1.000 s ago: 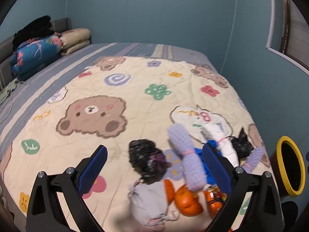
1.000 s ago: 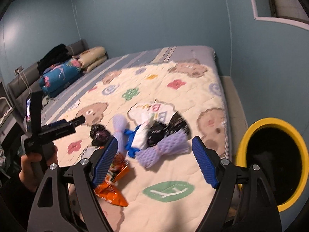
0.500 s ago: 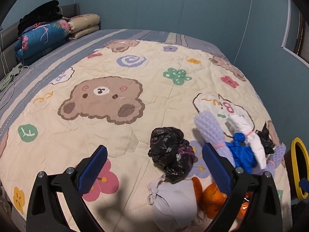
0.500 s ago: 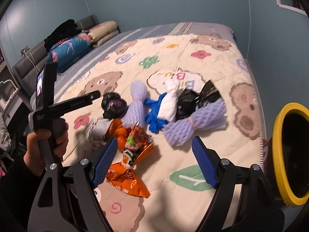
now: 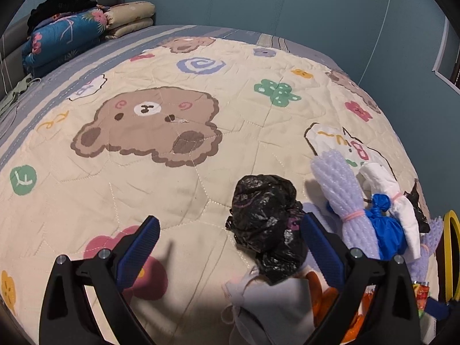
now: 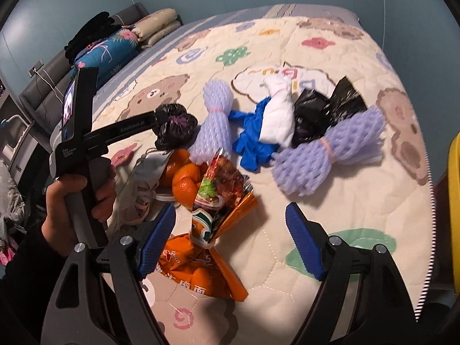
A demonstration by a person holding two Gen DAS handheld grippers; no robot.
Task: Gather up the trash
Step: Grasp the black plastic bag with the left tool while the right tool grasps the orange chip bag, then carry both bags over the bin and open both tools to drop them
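Trash lies in a heap on the bear quilt (image 5: 149,155). A crumpled black bag (image 5: 266,218) sits just ahead of my open left gripper (image 5: 230,247), nearer its right finger. Beside it are a purple foam net (image 5: 345,195), a blue glove (image 5: 386,230) and a white wad (image 5: 385,184). My open right gripper (image 6: 230,244) hovers over an orange snack wrapper (image 6: 212,230). Orange peel (image 6: 185,178), a grey bag (image 6: 146,169), a second purple net (image 6: 322,155) and a black bag (image 6: 319,112) lie beyond. The left gripper (image 6: 155,120) also shows there.
A yellow-rimmed bin (image 6: 454,207) stands off the bed's right edge; its rim shows in the left wrist view (image 5: 448,253). Folded bedding (image 5: 72,31) is stacked at the headboard. The blue wall (image 5: 287,0) runs behind the bed.
Both grippers have moved in lower and closer over the trash heap. The left now faces the black bag; the right has come down over the orange wrapper. Both stay open.
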